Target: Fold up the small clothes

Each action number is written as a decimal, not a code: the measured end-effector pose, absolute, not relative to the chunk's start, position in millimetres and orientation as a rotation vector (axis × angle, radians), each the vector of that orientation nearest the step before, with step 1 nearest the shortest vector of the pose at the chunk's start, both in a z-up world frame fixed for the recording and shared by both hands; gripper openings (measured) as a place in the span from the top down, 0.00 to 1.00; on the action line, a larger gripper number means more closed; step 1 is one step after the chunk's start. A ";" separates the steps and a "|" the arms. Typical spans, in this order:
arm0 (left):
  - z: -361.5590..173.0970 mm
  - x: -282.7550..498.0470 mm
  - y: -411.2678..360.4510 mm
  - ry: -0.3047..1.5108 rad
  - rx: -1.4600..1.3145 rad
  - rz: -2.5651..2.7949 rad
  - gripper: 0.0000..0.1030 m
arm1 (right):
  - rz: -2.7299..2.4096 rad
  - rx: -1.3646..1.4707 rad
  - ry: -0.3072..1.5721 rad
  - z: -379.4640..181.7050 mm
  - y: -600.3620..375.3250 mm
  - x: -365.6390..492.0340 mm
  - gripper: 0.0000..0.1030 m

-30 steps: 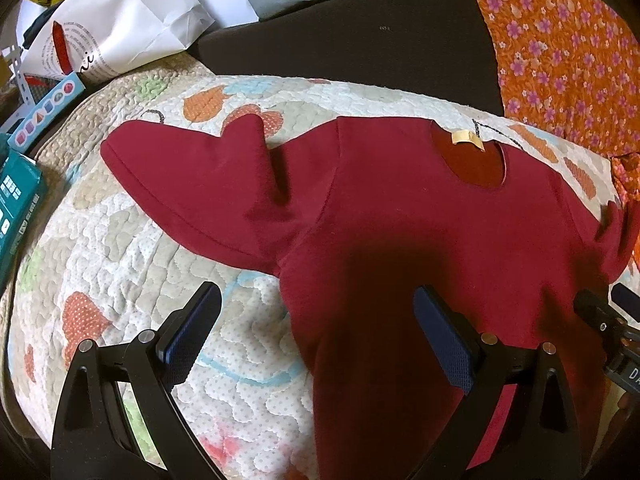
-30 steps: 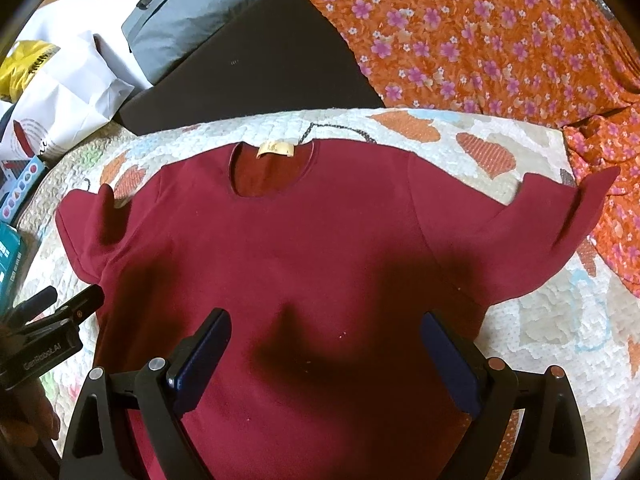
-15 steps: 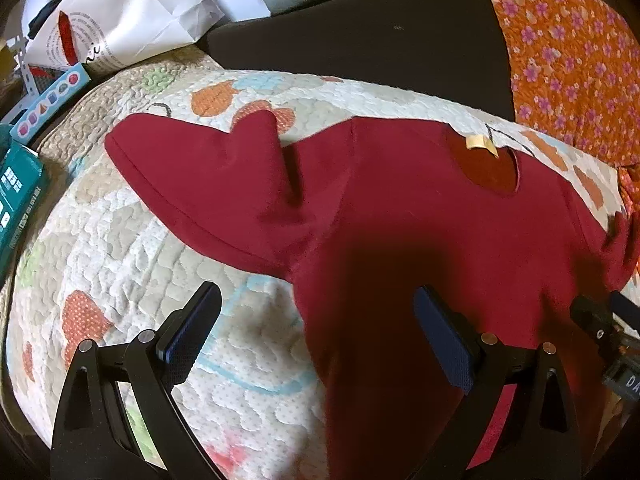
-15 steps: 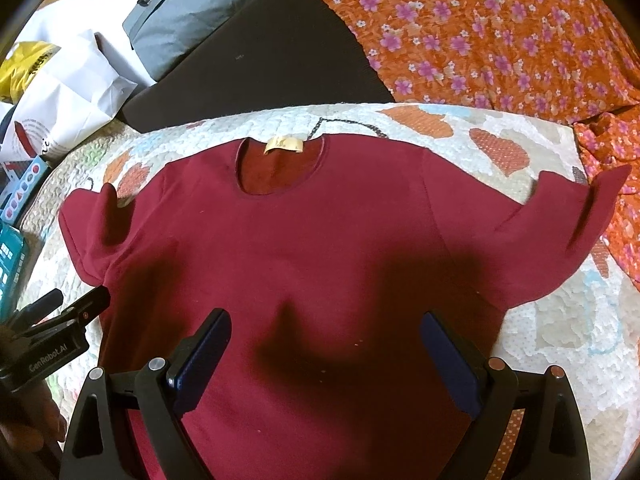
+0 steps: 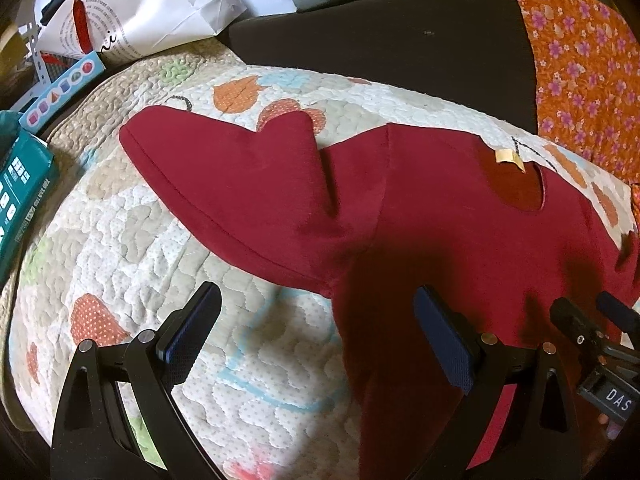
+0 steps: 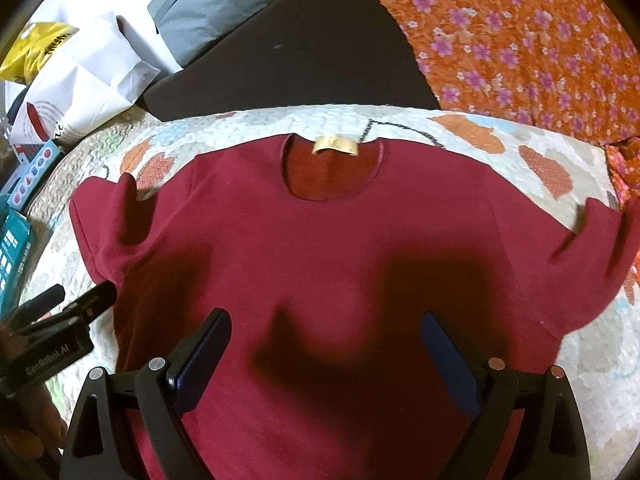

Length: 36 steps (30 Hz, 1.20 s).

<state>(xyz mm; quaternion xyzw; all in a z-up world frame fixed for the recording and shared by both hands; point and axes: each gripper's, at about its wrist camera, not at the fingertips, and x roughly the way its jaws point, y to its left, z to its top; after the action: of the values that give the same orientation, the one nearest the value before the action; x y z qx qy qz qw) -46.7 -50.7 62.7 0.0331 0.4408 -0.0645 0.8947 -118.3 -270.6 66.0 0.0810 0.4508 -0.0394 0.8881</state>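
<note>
A dark red short-sleeved shirt point(image 6: 328, 264) lies spread front-up on a quilted patterned cover point(image 6: 540, 152), neck opening and tan label point(image 6: 335, 146) at the far side. Its left sleeve point(image 5: 240, 192) has a raised fold near the shoulder. My left gripper point(image 5: 316, 332) is open, hovering over the shirt's left side edge below that sleeve, holding nothing. Open as well, my right gripper point(image 6: 326, 356) hangs above the shirt's lower middle. The left gripper point(image 6: 68, 312) also shows at the left edge of the right wrist view.
An orange floral cloth point(image 6: 520, 40) lies at the back right. A dark cushion point(image 6: 288, 60), a grey pillow point(image 6: 224, 4) and white paper bags point(image 5: 152, 12) sit behind the quilt. Teal and blue boxes point(image 5: 20, 188) stand at the left edge.
Both grippers have moved slightly forward and lower toward the shirt; the left view shifted leftward over the sleeve. The shirt has not moved and both grippers stay open.
</note>
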 end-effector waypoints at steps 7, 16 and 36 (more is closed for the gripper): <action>62.5 -33.8 -35.5 0.930 0.051 -0.101 0.05 | -0.053 0.166 0.948 59.7 -257.8 -109.6 0.08; 72.4 16.5 27.4 0.969 -0.012 -0.001 0.05 | -0.009 0.141 0.946 56.9 -238.6 -93.1 0.08; 40.0 165.1 161.3 0.904 -0.324 0.239 0.40 | 0.034 0.183 0.990 41.8 -248.8 -86.5 0.08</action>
<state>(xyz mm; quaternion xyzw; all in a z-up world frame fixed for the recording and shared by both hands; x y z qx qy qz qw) 165.1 161.3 40.0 -0.1553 0.4336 0.1149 0.8801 -86.5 -248.8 41.8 0.0878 0.4745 0.0164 0.8757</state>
